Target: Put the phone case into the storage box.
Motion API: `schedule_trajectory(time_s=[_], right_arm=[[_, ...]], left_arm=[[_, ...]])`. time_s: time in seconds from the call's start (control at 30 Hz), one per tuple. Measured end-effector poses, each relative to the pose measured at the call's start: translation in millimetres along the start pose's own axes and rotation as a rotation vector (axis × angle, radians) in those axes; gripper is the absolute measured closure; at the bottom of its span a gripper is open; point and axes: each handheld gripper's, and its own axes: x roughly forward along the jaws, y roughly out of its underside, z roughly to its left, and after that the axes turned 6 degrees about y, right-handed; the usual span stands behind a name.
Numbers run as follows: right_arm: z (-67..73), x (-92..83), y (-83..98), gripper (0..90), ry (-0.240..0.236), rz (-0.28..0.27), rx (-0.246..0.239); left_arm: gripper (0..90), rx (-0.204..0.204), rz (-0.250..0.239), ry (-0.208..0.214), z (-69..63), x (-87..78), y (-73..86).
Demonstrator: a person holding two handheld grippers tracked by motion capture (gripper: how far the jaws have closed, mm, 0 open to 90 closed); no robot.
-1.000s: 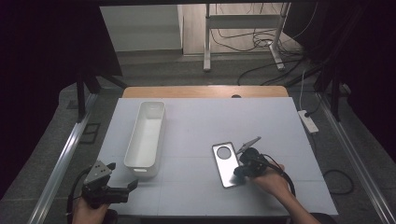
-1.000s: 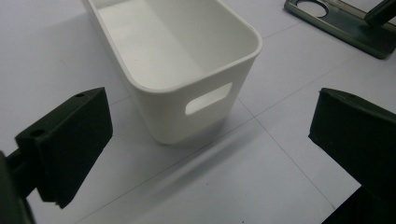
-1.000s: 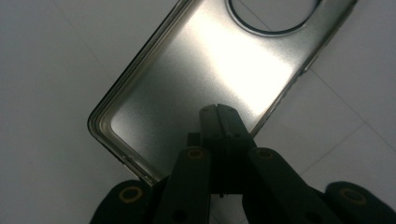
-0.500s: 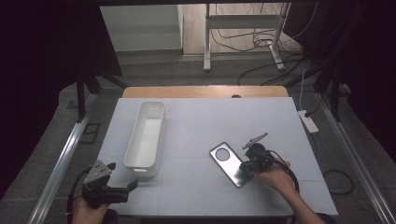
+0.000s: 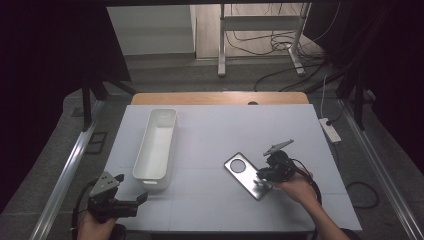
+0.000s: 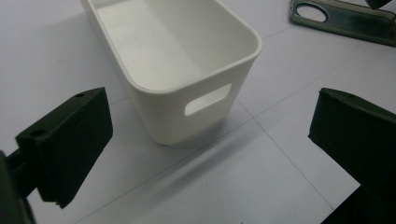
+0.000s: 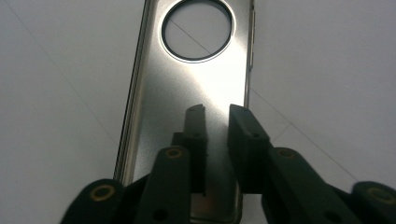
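- Left gripper [image 5: 131, 199], near-left corner of the table [image 5: 210, 210]: held low in the person's left hand [image 5: 95, 225], grey three-cornered plate on top, jaws pointing right toward the near end of the white bin [image 5: 156, 150]. Jaws stand wide apart, nothing between them.
- White bin: long, narrow, upright, open top, running away from the person along the table's left half. Left gripper view adds the slot handle in its near end wall [image 6: 208, 99] and a bare inside; the high view gives neither clearly.
- Left gripper view also catches the phone case [image 6: 343, 21] at its top right edge, well apart from the bin.
- Phone case [image 5: 248, 176]: silvery, flat on the table right of centre, lying diagonally, round camera hole at its far-left end.
- Right gripper [image 5: 264, 175]: right hand [image 5: 295, 187] comes in from the near-right, jaws over the case's near end.
- Right gripper view: right gripper [image 7: 215, 116] jaws stand a narrow gap apart, having just been opening; case surface shows below the gap. Whether the tips touch the case I cannot tell. The hole [image 7: 197, 29] shows bare table through it.
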Motion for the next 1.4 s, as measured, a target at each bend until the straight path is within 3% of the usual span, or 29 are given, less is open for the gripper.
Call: schedule_trajectory(time_s=[0.27,0.3,0.6,0.73,0.93,1.03,1.07,1.1,1.13,1.2,1.23,1.3,1.4], right_arm=[[-4.4,-7.3,-2.4,42.5,0.057,-0.044,0.034],[-4.4,-7.3,-2.4,42.5,0.057,-0.044,0.034],[-7.5,-2.8,-2.0,9.0,0.112,-0.038,0.079],[-8.3,1.5,-1.7,5.6,0.127,-0.02,0.08],[-9.7,8.6,-1.4,13.3,0.129,0.026,0.074],[-8.7,10.8,-1.0,34.7,0.111,0.049,0.039],[-8.7,10.8,-1.0,34.7,0.111,0.049,0.039],[-7.7,11.6,-1.2,46.7,0.095,0.054,0.02],[-7.5,12.0,-1.3,51.6,0.082,0.059,0.012],[-7.6,13.5,-1.3,59.8,0.064,0.068,0.003],[-7.6,13.5,-1.3,59.8,0.064,0.068,0.003],[-7.8,15.2,-1.1,70.8,0.067,0.081,-0.016],[-9.1,15.3,-1.8,81.1,0.041,0.087,-0.008]], left_arm=[[0.5,0.001,0.001,0.001,0.1,0.3,-0.2],[0.5,0.001,0.001,0.001,0.1,0.3,-0.2],[0.5,0.003,0.002,0.004,0.2,0.7,-0.5],[0.5,0.004,0.003,0.005,0.2,0.7,-0.5],[0.5,0.003,0.003,0.006,0.5,1.0,-0.6],[0.6,0.004,0.004,0.005,0.3,1.1,-0.6],[0.6,0.004,0.004,0.005,0.3,1.1,-0.6],[0.6,0.004,0.005,0.005,0.4,1.2,-0.7],[0.6,0.004,0.005,0.005,0.4,1.2,-0.7],[0.7,0.005,0.007,0.006,0.4,1.4,-0.8],[0.7,0.006,0.008,0.007,0.5,1.5,-1.0],[1.0,0.008,0.012,0.012,0.3,2.0,-1.3],[1.2,0.012,0.017,0.015,0.2,2.6,-1.6]])
